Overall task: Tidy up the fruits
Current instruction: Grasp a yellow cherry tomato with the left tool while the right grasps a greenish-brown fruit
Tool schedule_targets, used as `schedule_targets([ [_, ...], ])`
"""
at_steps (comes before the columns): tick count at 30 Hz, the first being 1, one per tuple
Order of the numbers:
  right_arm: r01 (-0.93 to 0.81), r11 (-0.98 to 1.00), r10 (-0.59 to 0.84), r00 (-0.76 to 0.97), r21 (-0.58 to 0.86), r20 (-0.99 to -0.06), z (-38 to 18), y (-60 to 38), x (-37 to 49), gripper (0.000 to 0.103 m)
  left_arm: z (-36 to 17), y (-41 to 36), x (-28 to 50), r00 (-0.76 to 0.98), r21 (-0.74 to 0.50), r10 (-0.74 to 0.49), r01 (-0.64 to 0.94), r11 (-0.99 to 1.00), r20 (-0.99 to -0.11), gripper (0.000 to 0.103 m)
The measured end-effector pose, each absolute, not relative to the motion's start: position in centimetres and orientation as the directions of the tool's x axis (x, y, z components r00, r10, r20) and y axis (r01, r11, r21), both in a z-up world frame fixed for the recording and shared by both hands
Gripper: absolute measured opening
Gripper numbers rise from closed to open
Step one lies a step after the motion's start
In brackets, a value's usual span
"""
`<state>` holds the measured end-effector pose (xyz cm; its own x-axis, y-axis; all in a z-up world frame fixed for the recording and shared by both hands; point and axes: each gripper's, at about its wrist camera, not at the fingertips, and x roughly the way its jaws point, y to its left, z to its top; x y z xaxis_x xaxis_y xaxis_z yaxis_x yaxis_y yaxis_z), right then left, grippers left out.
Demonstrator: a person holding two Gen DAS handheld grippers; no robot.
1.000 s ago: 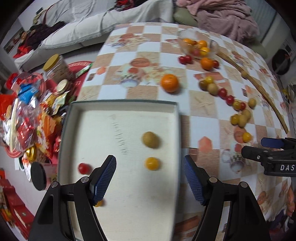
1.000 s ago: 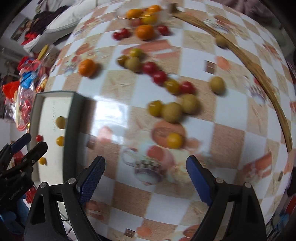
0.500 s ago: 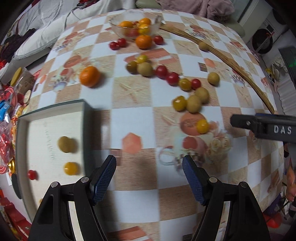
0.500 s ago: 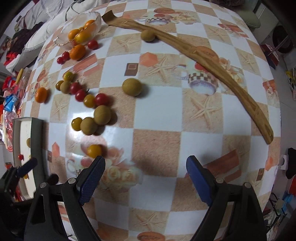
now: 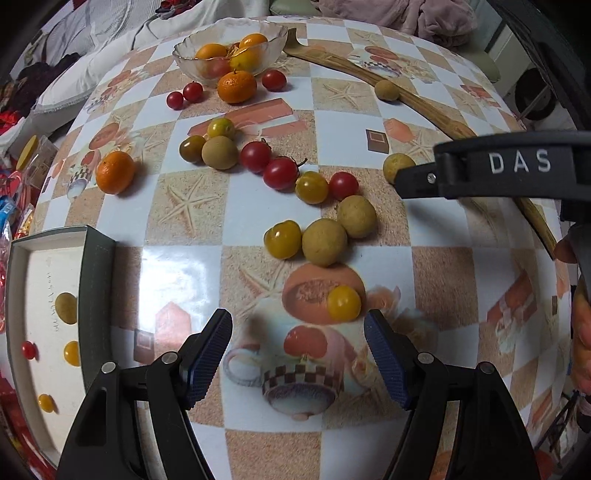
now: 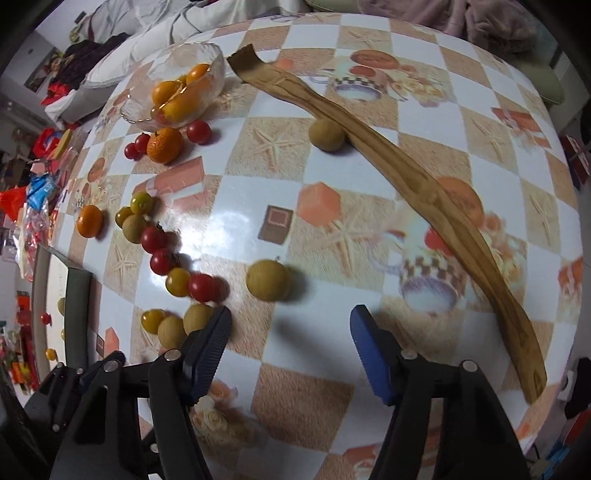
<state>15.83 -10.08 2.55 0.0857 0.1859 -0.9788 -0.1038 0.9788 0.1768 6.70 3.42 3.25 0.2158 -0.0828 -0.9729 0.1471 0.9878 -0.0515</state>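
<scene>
My left gripper (image 5: pixel 297 332) is open and empty, just short of a yellow cherry tomato (image 5: pixel 343 302) on the checked tablecloth. Beyond it lie a yellow tomato (image 5: pixel 282 239), two tan longans (image 5: pixel 324 242), red tomatoes (image 5: pixel 280 172) and two tangerines (image 5: pixel 114 172). A white box tray (image 5: pixel 94 280) at the left holds several small fruits. My right gripper (image 6: pixel 290 323) is open and empty, just short of a tan longan (image 6: pixel 267 280); it also shows at the right of the left wrist view (image 5: pixel 491 171). A glass bowl (image 6: pixel 214 59) of tangerines stands far left.
A long curved wooden shoehorn (image 6: pixel 417 188) lies across the table's right side with a longan (image 6: pixel 326 134) against it. Snack packets and clutter (image 5: pixel 14 192) sit off the table's left edge. A sofa with blankets (image 5: pixel 399 14) is behind the table.
My left gripper has swung from over the box tray rightward to the loose fruit. My right gripper has moved right and forward to face the lone longan.
</scene>
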Motion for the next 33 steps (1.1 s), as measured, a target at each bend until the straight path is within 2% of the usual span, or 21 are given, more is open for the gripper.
schedule_targets([
  [3, -0.134, 0.974, 0.195, 0.077, 0.183, -0.978, 2.1, -9.8, 16.5, 0.062, 2.9, 3.1, 7.0, 0.219, -0.040, -0.067, 0.127, 0.991, -0.973, 0.075],
  [5, -0.141, 0.973, 0.196, 0.068, 0.185, -0.978, 1.6, -9.6, 16.9, 0.052, 2.8, 2.8, 7.2, 0.218, -0.041, -0.066, 0.119, 0.992, -0.974, 0.075],
  [7, -0.140, 0.972, 0.199, 0.071, 0.188, -0.977, 1.5, -9.7, 16.9, 0.047, 2.7, 2.5, 7.2, 0.220, -0.028, -0.055, 0.123, 0.992, -0.974, 0.074],
  [10, -0.141, 0.971, 0.207, 0.076, 0.195, -0.975, 1.5, -9.5, 17.1, 0.039, 2.3, 1.7, 7.3, 0.200, -0.030, -0.057, 0.135, 0.990, -0.978, 0.055],
  [11, -0.141, 0.970, 0.211, 0.075, 0.199, -0.975, 1.5, -9.5, 17.1, 0.030, 2.2, 1.5, 7.4, 0.196, -0.022, -0.049, 0.137, 0.990, -0.979, 0.054],
  [12, -0.141, 0.970, 0.211, 0.073, 0.199, -0.975, 1.4, -9.4, 17.2, 0.030, 2.2, 1.3, 7.4, 0.203, -0.020, -0.049, 0.139, 0.990, -0.978, 0.051],
  [14, -0.138, 0.971, 0.208, 0.082, 0.196, -0.975, 1.6, -9.5, 17.0, 0.030, 2.4, 1.1, 7.4, 0.207, -0.038, -0.070, 0.157, 0.987, -0.976, 0.033],
  [16, -0.134, 0.972, 0.208, 0.090, 0.195, -0.974, 1.8, -9.5, 16.9, 0.030, 2.5, 1.0, 7.4, 0.196, -0.082, -0.117, 0.178, 0.981, -0.974, 0.021],
  [23, -0.087, 0.973, 0.222, 0.100, 0.214, -0.970, 3.1, -11.4, 14.7, 0.030, 3.1, 3.3, 7.1, 0.165, -0.186, -0.209, 0.148, 0.971, -0.964, 0.021],
  [33, -0.052, 0.970, 0.242, 0.065, 0.239, -0.968, 3.8, -11.6, 10.3, 0.030, 4.6, 6.3, 5.0, 0.157, -0.212, -0.237, 0.161, 0.964, -0.959, 0.021],
])
